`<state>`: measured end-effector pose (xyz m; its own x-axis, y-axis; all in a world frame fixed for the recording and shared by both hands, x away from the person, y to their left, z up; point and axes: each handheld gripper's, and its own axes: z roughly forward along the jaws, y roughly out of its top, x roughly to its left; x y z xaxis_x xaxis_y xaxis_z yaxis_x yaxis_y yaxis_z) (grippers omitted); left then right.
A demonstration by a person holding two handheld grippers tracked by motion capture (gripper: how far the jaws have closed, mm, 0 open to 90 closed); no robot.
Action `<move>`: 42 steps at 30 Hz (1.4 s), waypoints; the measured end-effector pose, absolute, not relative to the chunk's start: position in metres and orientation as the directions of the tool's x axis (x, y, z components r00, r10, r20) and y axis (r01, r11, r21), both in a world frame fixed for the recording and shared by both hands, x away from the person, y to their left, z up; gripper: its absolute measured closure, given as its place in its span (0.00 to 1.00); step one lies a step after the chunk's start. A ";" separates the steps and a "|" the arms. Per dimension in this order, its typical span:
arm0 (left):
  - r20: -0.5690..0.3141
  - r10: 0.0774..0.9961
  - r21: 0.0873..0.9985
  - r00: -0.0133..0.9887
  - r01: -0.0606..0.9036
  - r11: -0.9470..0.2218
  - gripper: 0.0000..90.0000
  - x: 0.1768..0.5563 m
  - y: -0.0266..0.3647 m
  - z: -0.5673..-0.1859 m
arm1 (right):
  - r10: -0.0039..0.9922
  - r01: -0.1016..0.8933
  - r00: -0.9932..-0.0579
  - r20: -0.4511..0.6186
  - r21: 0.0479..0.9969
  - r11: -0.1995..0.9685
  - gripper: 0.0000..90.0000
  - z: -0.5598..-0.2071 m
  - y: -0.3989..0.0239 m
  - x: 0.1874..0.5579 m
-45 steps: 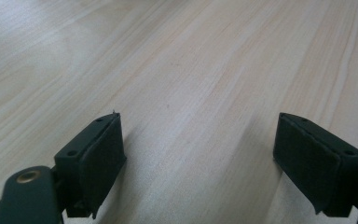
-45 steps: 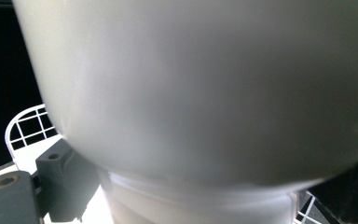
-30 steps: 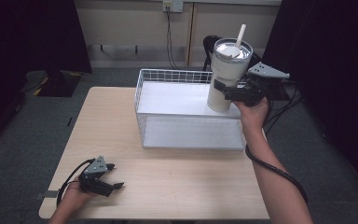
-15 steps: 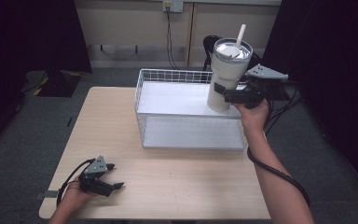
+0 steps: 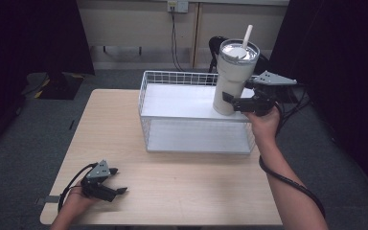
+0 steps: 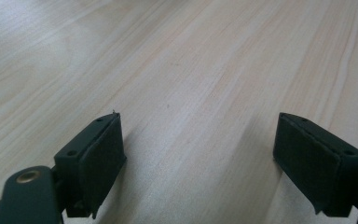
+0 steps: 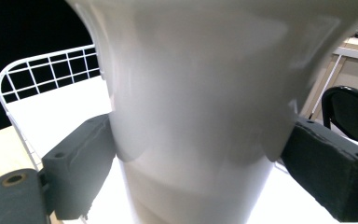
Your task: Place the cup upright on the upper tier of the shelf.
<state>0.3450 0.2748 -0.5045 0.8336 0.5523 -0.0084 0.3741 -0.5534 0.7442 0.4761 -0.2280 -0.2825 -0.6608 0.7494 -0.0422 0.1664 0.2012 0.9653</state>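
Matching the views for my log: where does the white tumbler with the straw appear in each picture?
High view: white tumbler right of centre, over the wire basket's right end, in the right gripper.
Left gripper view: bare wooden table between open jaws.
Right gripper view: tumbler fills the centre, clamped between both jaws.
Shared landmark: the basket's white wire rim.

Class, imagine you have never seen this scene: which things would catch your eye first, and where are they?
First comes the tall white tumbler with its straw, clamped low on its body by the right gripper at the right end of the white wire basket on the far side of the table. Next comes the left gripper, jaws open, resting on the bare wooden table near the front left corner.
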 end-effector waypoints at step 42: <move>-0.008 0.552 0.744 0.834 0.374 -0.554 0.17 0.345 0.275 -0.504 | 0.703 0.163 -0.709 -0.052 0.958 0.235 0.13 -0.290 -0.242 0.449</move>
